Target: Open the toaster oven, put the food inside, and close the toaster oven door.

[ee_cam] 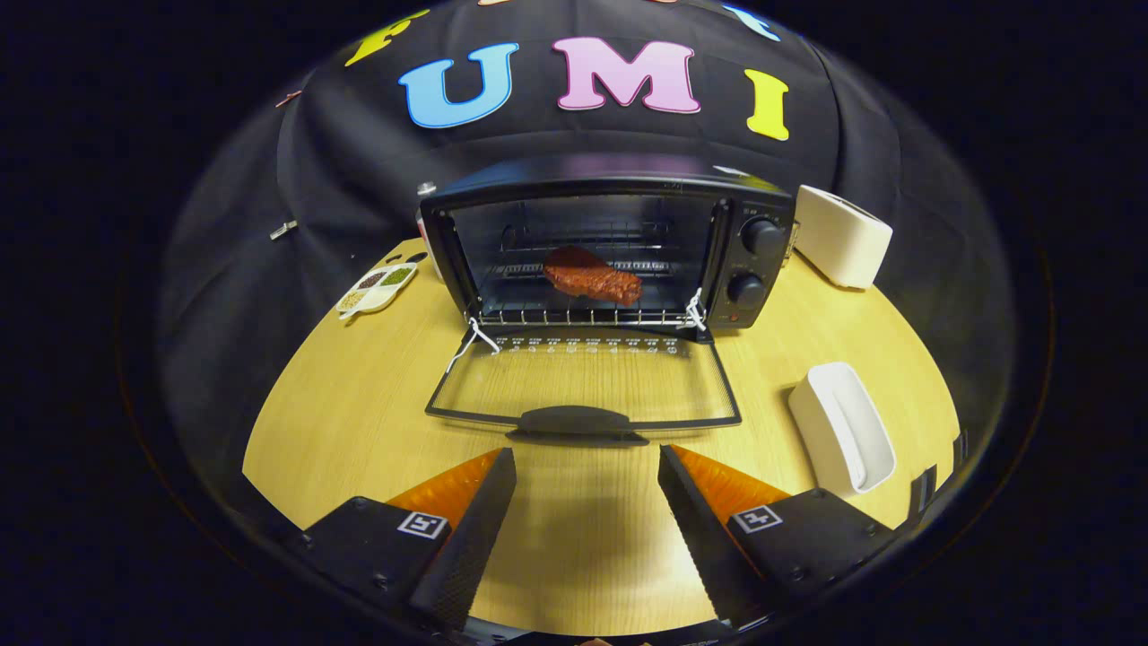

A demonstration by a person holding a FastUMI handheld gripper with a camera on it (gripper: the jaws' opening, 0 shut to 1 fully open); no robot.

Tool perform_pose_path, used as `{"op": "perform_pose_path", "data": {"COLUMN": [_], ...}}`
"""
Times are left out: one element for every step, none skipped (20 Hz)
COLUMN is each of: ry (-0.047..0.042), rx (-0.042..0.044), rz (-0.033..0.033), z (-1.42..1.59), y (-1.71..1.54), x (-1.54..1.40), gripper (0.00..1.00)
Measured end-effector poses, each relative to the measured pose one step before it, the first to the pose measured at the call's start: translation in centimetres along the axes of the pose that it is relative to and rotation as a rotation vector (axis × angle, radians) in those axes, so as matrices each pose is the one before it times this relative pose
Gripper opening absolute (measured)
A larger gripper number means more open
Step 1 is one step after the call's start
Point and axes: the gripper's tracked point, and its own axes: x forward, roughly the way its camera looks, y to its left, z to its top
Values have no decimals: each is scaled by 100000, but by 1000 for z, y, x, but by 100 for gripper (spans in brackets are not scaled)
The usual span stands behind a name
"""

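We start low in the frame, where our gripper (587, 467) sits with its fingers spread wide and nothing between them but bare table (341, 422). That makes sense: the food is out of our grip, so there's no reason to pinch anything right now.

Just ahead of the fingertips, at the lower centre, lies the door handle (577, 420), and we're lined up almost square to it. The glass door (583, 381) is folded all the way down, flat toward us, hinged on thin wire stays at either corner. From here, we'd judge the closing lift needs a finger under or behind that handle, so this centred, low position suits it.

Move up to mid-frame and there's the oven (610, 242), mouth open. And there's the steak (592, 274), resting on the wire rack inside, roughly central, well clear of the door's swing. So two steps look done; closing is what remains.

The knobs (760, 238) stack on the oven's right panel. Right of the oven, a white toaster (841, 235) stands near the table edge; lower right, a white holder (841, 426) sits beside our right finger, well apart from the door. At mid-left, a small spice tray (377, 287) rests beside the oven.
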Motion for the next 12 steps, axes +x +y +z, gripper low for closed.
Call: {"op": "perform_pose_path", "data": {"ry": [923,444,1035,1486,960,197,-52,-11,282,450,-42,1158], "rx": [-1813,-1749,-1649,-1216,-163,757,895,625,181,497,443,211], "rz": [-1596,-1292,-925,-783,-815,-517,-650,-587,-719,-472,-203,-859], "z": [-481,-386,-433,-611,-309,-48,94,-33,80,31,214,-157], "y": [-275,-57,11,7,20,135,56,43,-52,-69,-7,-171], "x": [597,566,611,620,457,454,545,500,475,429,417,462], "gripper": [99,99,99,99,99,99,99,99,100,100,100,100]}}
